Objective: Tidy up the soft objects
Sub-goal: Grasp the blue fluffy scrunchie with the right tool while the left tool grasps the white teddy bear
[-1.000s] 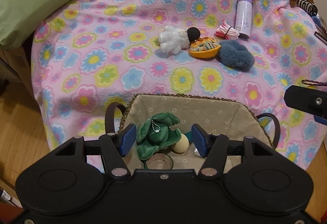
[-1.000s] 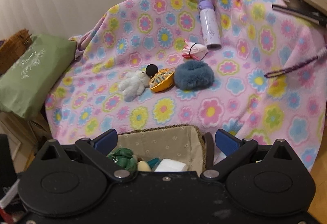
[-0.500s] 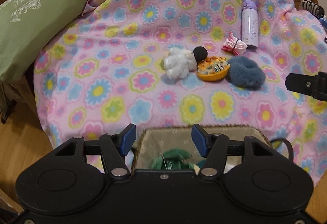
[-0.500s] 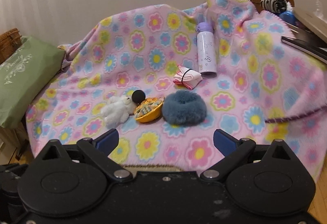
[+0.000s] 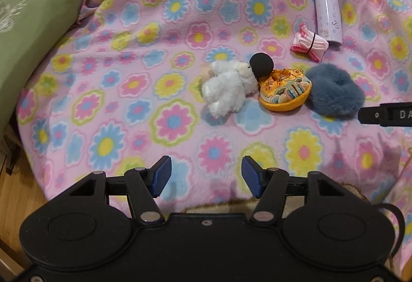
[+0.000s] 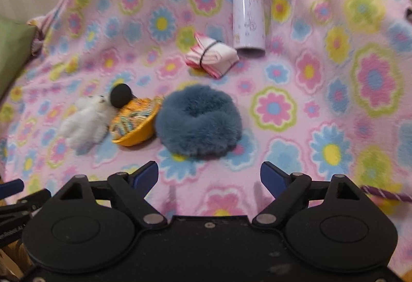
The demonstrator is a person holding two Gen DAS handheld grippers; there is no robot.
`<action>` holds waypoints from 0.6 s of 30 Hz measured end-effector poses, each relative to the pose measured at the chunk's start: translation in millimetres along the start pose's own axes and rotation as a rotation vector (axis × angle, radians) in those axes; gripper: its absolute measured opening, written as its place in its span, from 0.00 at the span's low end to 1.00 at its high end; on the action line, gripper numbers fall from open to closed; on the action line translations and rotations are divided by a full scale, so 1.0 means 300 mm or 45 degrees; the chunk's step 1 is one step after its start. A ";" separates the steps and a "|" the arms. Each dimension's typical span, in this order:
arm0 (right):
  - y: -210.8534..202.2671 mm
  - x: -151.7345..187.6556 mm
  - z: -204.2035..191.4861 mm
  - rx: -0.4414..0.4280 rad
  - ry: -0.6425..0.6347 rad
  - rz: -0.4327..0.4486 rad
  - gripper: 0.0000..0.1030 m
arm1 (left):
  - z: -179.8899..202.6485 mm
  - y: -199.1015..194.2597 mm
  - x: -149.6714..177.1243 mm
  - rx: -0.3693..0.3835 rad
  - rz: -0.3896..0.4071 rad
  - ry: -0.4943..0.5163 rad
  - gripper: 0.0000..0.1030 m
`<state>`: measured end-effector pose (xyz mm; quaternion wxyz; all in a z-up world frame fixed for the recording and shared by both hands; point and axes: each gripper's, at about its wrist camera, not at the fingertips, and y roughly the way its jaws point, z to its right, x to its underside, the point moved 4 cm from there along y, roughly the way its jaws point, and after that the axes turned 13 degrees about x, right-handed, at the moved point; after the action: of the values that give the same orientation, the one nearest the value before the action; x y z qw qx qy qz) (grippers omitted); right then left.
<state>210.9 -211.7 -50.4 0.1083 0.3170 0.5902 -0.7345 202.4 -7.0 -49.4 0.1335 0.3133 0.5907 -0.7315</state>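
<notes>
Soft indoor light, right-view motion blur

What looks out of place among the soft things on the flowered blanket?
The purple bottle lying on its side on the blanket is hard, unlike the white plush, the blue furry ring and the folded pink cloth.

On my blanket [image 5: 108,91], the plush toy [image 5: 229,89], bowl [image 5: 283,95] and fluffy ring [image 5: 334,93] sit in a touching row; behind them the bundle [image 5: 309,43] lies beside, perhaps against, the bottle [image 5: 327,13].
</notes>
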 end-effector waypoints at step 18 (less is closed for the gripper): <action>0.287 -0.105 -0.123 0.014 -0.082 -0.124 0.83 | -0.037 0.229 -0.109 0.096 -0.119 -0.023 0.56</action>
<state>293.7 -208.1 -104.3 0.0895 0.2647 0.5971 -0.7519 269.6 -20.6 -84.1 0.0925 0.2835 0.5757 -0.7613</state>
